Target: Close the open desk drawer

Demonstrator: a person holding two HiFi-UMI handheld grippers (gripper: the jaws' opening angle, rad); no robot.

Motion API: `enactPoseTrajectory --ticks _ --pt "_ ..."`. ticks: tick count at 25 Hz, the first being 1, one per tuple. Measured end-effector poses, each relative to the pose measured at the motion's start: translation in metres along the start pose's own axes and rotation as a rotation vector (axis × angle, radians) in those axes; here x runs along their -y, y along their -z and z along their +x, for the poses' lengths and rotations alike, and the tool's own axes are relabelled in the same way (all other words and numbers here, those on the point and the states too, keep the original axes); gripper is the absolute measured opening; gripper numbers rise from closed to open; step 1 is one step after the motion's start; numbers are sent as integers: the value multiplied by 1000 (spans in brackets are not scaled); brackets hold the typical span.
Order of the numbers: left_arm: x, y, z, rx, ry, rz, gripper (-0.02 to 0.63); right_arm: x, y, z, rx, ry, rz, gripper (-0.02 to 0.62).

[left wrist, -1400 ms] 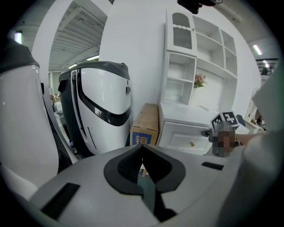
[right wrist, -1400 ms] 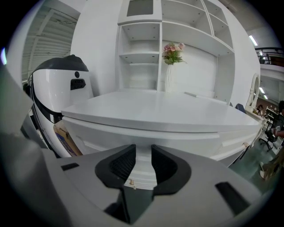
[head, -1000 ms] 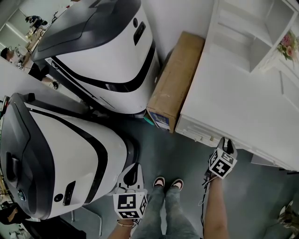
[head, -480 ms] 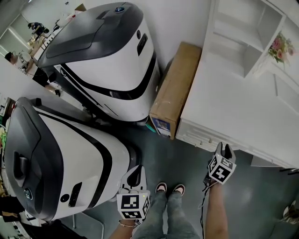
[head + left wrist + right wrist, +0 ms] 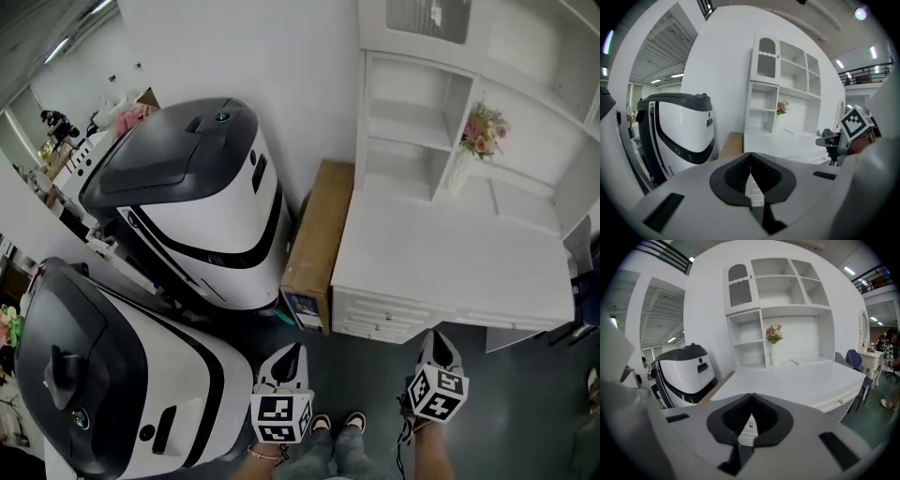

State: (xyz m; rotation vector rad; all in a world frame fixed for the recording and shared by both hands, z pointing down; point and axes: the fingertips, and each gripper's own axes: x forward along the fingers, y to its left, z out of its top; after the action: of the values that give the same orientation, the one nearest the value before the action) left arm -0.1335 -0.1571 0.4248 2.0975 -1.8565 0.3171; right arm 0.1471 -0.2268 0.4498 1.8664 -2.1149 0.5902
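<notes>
The white desk [image 5: 450,253] with a shelf unit on top stands ahead, at the right of the head view. Its drawer fronts [image 5: 380,323] with small knobs look flush under the desk edge; none stands out visibly. My right gripper [image 5: 436,339] hovers just in front of the desk edge, apart from it. Its jaws are closing, tips together, nothing between them [image 5: 752,394]. A drawer knob [image 5: 840,401] shows low at the right of the right gripper view. My left gripper [image 5: 292,349] is shut and empty [image 5: 750,153], to the left of the desk.
Two large white-and-black machines [image 5: 202,202] [image 5: 112,375] fill the left. A long cardboard box [image 5: 314,248] stands between the nearer machine and the desk. A flower vase [image 5: 473,141] sits on the shelf unit. The person's feet [image 5: 337,422] stand on grey floor.
Both grippers have risen and the right one has come back off the desk's front edge. The head view has lifted and now takes in the whole desk and shelves.
</notes>
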Motion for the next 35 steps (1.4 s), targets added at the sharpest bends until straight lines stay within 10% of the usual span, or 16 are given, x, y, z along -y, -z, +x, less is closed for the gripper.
enactPoseTrajectory --ticks 13,35 --pt "76 -82 27 147 217 70 18 73 -49 -129 189 154 70 8" --pt "102 -70 14 130 240 79 18 89 -44 -164 193 206 21 5"
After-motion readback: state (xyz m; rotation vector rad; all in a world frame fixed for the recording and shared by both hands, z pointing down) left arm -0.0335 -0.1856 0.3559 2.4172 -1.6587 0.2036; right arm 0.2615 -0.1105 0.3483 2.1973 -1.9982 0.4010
